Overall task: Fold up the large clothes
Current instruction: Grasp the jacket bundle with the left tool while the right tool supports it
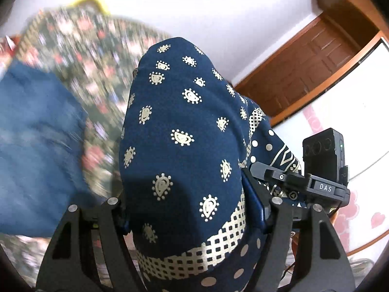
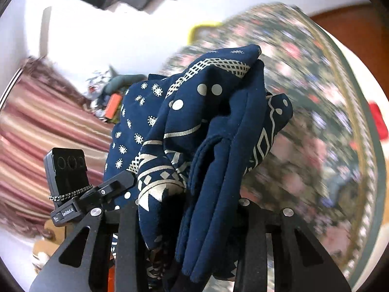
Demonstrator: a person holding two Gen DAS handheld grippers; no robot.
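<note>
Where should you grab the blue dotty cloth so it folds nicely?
Best by its patterned border, one gripper at each end. The cloth is bunched over both grippers, left gripper and right gripper, so its corners are hidden; a flat edge, approached from the side, would likely hang straighter.

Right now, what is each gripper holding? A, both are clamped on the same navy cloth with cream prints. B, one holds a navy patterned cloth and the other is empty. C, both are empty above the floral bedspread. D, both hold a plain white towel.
A: the navy garment with cream prints bunches between the fingers of the left gripper, and the right gripper pinches it too.
</note>
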